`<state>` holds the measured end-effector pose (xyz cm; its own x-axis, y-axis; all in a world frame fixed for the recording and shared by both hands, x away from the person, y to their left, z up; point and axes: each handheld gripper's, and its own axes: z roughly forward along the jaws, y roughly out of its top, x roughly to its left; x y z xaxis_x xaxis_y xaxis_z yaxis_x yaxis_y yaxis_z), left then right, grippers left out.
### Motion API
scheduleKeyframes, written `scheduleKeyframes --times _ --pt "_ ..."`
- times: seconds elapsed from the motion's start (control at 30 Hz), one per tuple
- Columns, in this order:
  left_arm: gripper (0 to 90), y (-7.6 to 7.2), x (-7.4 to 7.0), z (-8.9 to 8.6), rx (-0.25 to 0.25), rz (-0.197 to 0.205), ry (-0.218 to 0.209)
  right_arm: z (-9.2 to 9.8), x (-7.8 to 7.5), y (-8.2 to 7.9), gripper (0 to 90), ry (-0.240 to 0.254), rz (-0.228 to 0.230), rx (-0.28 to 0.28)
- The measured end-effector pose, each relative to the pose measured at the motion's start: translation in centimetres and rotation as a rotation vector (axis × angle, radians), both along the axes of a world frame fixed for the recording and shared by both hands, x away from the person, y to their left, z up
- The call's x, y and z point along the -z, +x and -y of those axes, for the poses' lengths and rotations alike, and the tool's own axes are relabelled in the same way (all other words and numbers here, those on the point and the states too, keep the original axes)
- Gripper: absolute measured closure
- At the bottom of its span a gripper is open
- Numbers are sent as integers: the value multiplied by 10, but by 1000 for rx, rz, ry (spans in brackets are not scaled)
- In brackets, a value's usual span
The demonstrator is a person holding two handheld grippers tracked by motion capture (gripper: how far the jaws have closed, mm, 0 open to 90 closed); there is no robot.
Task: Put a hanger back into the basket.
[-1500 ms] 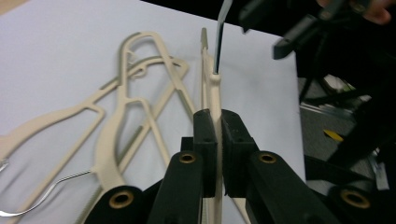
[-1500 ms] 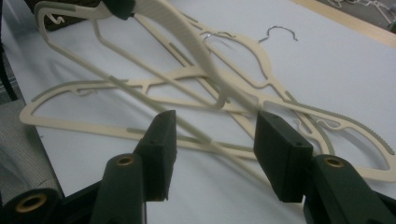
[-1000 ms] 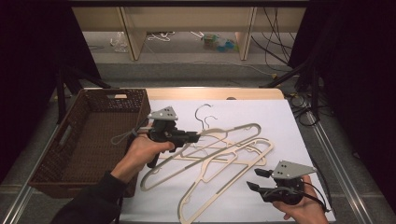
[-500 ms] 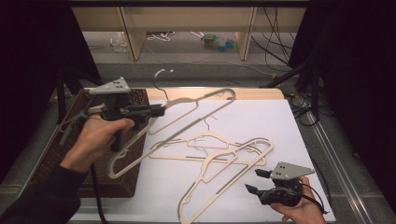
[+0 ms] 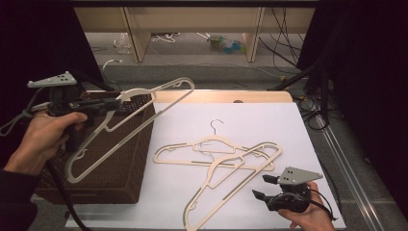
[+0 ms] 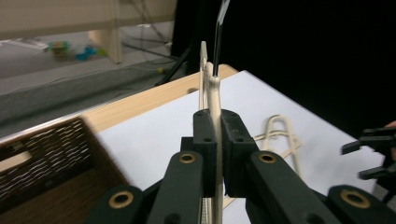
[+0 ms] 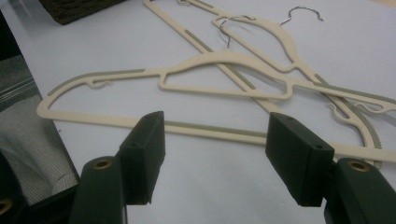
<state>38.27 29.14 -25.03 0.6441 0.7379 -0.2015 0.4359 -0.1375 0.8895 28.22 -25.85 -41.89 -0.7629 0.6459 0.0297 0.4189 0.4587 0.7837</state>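
My left gripper (image 5: 117, 103) is shut on a cream plastic hanger (image 5: 159, 95) and holds it tilted in the air above the brown wicker basket (image 5: 126, 169). In the left gripper view the pads (image 6: 205, 140) pinch the hanger (image 6: 215, 100) near its neck. Two more cream hangers (image 5: 216, 144) (image 5: 226, 185) lie crossed on the white sheet (image 5: 269, 120). At the sheet's front right, my right gripper (image 5: 262, 187) rests open; its jaws have just been opening, with nothing between them. In the right gripper view (image 7: 215, 154), the nearest hanger (image 7: 219, 63) lies just beyond the jaws.
The basket stands at the table's left side, against the white sheet. A wooden table edge (image 5: 216, 95) runs along the back. Beyond it are shelf legs and cables on the floor. Dark curtains close in both sides.
My left gripper has carried one hanger up and to the left, from the pile on the sheet to above the basket. The right hand has kept still.
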Motion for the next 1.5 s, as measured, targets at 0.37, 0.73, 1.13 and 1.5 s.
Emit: scheduleKeyframes --times 0.37,0.73,1.13,1.5 --pt "857 4 14 -50 -113 -56 71 -2 3 1 393 -6 -11 -12" --pt "857 12 24 -80 -172 -75 101 -3 5 2 397 -9 -21 -21" --pt "857 23 49 -90 -168 -99 105 -3 5 3 397 -12 -19 -22" --pt "856 42 74 -84 -155 -120 150 -3 6 3 397 -13 -24 -24"
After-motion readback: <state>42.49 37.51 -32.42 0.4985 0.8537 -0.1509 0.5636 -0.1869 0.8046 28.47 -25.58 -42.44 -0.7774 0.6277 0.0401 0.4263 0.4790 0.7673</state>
